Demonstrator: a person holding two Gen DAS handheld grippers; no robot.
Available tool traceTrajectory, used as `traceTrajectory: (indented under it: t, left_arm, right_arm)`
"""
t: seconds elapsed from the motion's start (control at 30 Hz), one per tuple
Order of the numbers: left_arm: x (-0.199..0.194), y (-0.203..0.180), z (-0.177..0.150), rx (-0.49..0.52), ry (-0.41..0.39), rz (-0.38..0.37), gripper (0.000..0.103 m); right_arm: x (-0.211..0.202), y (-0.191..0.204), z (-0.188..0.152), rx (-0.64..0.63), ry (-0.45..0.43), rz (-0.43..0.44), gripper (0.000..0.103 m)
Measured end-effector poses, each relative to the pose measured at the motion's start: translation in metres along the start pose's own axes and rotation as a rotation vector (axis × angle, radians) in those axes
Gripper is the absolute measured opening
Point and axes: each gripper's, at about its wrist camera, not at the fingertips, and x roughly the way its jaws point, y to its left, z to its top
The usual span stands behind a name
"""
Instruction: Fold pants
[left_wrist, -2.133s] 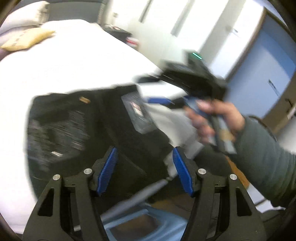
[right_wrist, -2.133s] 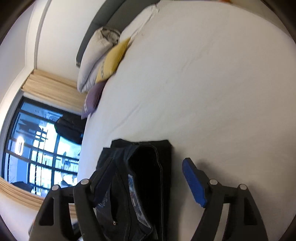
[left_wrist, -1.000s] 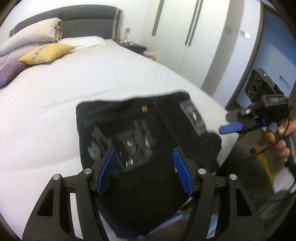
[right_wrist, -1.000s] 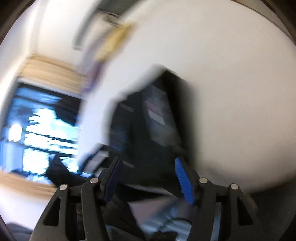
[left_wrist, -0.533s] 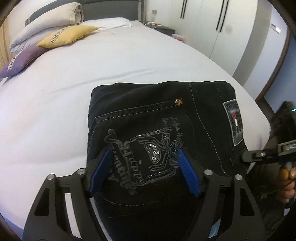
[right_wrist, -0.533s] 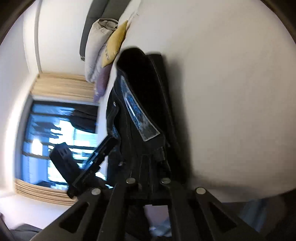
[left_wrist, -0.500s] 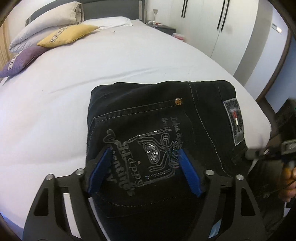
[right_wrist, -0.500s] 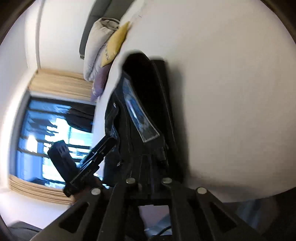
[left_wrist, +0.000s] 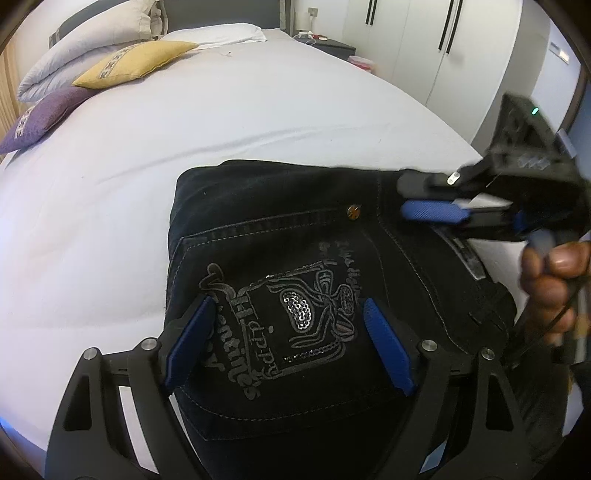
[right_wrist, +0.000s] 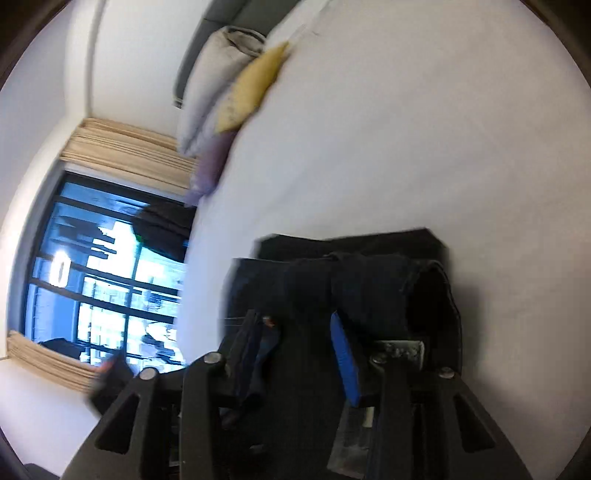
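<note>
Black jeans (left_wrist: 295, 258) lie folded into a compact stack on the white bed (left_wrist: 184, 129), back pocket with a silver print facing up. My left gripper (left_wrist: 284, 339) is open, its blue pads straddling the printed pocket just above the cloth. My right gripper (left_wrist: 428, 201) shows in the left wrist view at the stack's far right corner by the waistband. In the right wrist view the right gripper (right_wrist: 295, 354) is partly open, with the folded jeans (right_wrist: 369, 280) between its pads; the frame is blurred.
Grey, yellow (left_wrist: 136, 62) and purple (left_wrist: 40, 114) pillows lie at the headboard. White wardrobe doors (left_wrist: 424, 44) stand to the right. A window (right_wrist: 103, 280) with curtains is on the left side. The bed edge runs close to the jeans' right side.
My right gripper was shut at the waistband side; now its jaws are apart and it has moved up over the stack's far right corner. My left gripper has stayed open over the pocket.
</note>
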Motion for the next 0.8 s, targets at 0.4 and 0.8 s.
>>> traceTrajectory:
  t: [0.4, 0.8]
  left_arm:
    - [-0.022, 0.007, 0.038, -0.009, -0.066, 0.027, 0.083]
    - [0.082, 0.059, 0.068, -0.132, 0.121, -0.063, 0.103]
  right_arm:
    - [-0.065, 0.029, -0.028, -0.11, -0.118, 0.069, 0.052]
    - [-0.051, -0.022, -0.036, -0.01, -0.101, -0.001, 0.04]
